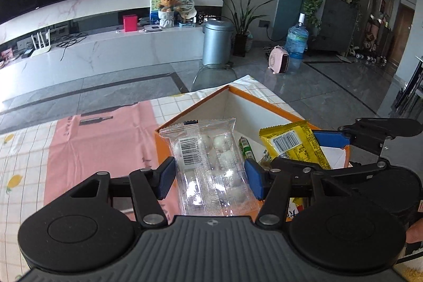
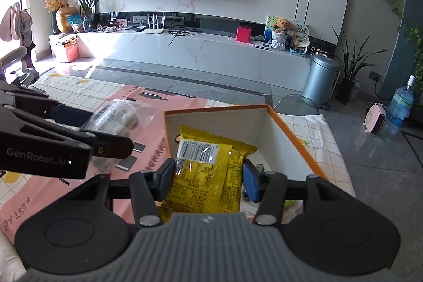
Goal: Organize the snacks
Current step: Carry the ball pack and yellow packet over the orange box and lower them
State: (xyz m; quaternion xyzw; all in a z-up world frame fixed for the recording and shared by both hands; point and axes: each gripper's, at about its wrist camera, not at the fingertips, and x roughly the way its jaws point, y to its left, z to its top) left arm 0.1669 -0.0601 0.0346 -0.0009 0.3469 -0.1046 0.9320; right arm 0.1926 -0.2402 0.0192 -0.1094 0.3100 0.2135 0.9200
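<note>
Clear plastic packet [image 1: 208, 171] of white balls sits clamped in the left gripper [image 1: 208, 177], while the right gripper [image 2: 207, 180] pinches a yellow snack packet [image 2: 203, 176]; both hang over the orange-rimmed box [image 2: 296, 135] on the surface [image 1: 100, 139].

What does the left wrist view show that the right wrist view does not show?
Only the left wrist view shows the green packet lying in the box, and the dark cabinet with bottles on top.

Only the right wrist view shows the golden vase and the hats hanging at the left.

Both show the orange-edged box, the left gripper shut on the clear bag of white balls, the right gripper shut on the yellow packet, the pink cloth and the grey bin.
</note>
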